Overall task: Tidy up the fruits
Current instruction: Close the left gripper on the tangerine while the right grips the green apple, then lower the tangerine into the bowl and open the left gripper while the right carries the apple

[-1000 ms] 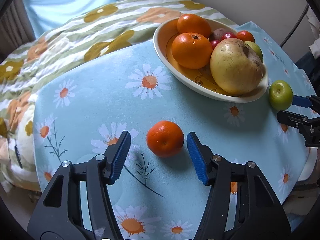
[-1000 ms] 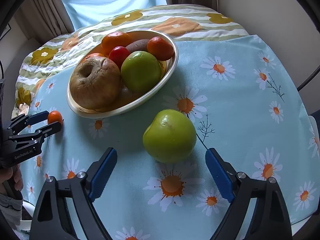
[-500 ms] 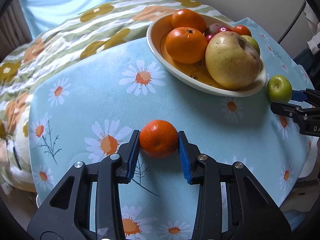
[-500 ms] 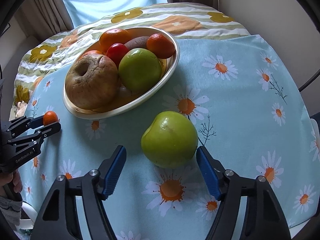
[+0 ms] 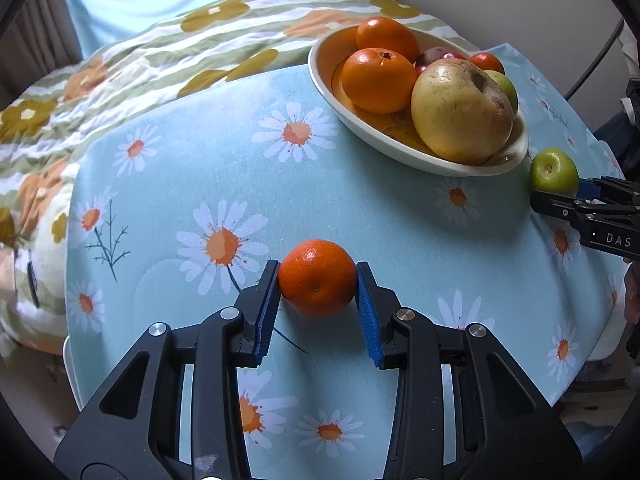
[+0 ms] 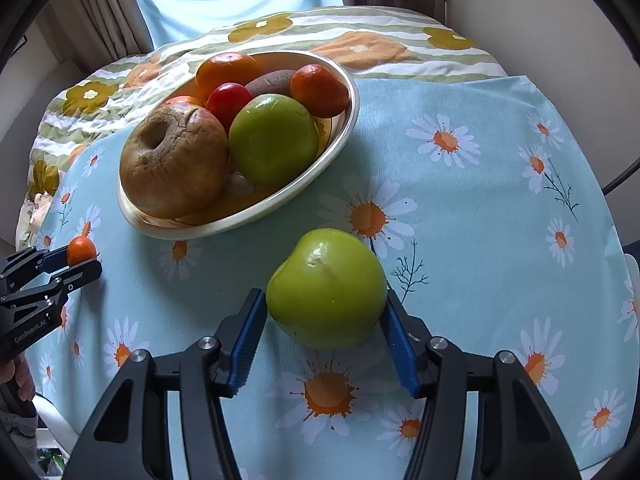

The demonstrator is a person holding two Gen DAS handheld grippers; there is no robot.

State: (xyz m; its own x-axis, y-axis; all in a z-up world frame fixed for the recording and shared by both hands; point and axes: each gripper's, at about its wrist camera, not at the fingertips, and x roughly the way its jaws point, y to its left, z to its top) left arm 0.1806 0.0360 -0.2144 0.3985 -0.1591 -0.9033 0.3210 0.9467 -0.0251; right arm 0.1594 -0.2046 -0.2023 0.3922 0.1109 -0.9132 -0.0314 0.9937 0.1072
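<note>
My left gripper is shut on a small mandarin, both blue pads against its sides, on the daisy tablecloth. My right gripper has its blue pads against both sides of a green apple that rests on the cloth. A cream oval bowl holds oranges, a large yellow-brown apple, a green apple, a kiwi and small red fruit. The bowl also shows in the right wrist view. The right gripper shows at the right edge of the left view; the left gripper shows at the left edge of the right view.
The light blue daisy tablecloth covers a round table. Behind it lies a striped floral quilt, then curtains. A dark cable runs at the far right. The table edge drops off near both grippers.
Both grippers have closed: the left from wide open onto the mandarin, the right from wide open onto the green apple. Both have also moved slightly forward.
</note>
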